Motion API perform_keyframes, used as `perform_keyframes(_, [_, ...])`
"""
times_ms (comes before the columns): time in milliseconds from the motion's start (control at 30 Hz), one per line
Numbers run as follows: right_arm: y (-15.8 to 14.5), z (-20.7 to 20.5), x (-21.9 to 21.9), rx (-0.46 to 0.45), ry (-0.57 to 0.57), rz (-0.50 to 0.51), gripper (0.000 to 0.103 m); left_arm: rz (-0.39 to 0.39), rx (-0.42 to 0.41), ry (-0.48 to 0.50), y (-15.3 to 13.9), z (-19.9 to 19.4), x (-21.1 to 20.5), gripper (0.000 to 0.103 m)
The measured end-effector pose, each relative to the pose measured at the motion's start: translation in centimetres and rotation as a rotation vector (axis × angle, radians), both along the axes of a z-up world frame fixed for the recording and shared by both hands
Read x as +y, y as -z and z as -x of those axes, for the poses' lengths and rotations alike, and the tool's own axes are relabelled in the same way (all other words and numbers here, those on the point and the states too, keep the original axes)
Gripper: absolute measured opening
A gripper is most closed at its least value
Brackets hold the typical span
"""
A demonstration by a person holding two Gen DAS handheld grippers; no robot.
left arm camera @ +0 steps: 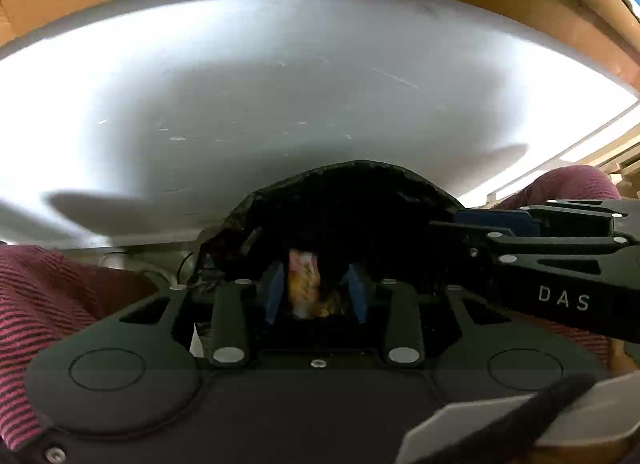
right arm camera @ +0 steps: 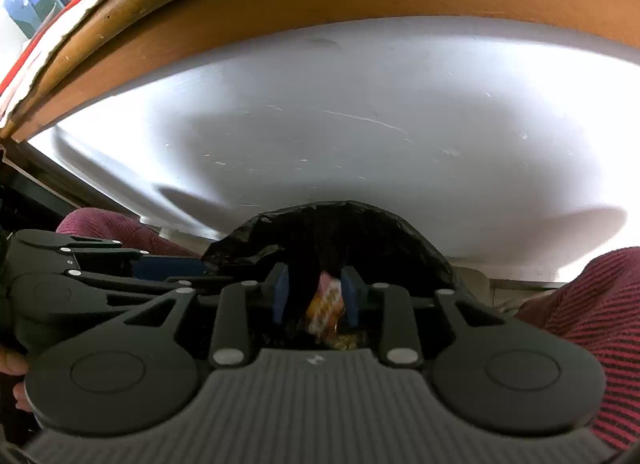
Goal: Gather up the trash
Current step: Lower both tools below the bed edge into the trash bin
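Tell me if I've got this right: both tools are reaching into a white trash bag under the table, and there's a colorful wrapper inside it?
One slip: the trash bag is black, not white, as the right wrist view shows. The rest holds: the left tool and right tool reach into it, with a colorful wrapper inside.

A crumpled black plastic trash bag [left arm camera: 340, 204] gapes open around the fingertips; a pink-and-orange crinkled wrapper [left arm camera: 305, 284] lies inside, between the fingers.

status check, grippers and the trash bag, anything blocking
Left gripper and right gripper both pinching the black plastic trash bag. Orange-and-pink crumpled wrapper visible inside. White surface close ahead, nothing in the way.
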State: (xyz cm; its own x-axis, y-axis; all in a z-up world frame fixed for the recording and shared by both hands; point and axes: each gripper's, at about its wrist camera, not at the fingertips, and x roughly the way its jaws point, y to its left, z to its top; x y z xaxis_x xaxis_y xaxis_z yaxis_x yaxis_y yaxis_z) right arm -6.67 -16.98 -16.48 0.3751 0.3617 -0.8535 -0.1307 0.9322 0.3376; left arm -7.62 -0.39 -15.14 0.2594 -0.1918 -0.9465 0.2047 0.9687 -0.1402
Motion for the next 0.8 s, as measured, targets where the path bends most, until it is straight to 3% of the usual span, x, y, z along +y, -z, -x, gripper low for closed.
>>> perform_keyframes(467, [-2.1,-0.1,-0.2,-0.047,-0.055,0.036,0.068,-0.018,-0.088,0.008,-3.0,0.1,0.4,0.046])
perform_keyframes(800, [-2.1,-0.1,0.9,0.016,-0.175,0.096,0.073,-0.034,-0.041,0.038,-2.6,0.4,0.0,0.049])
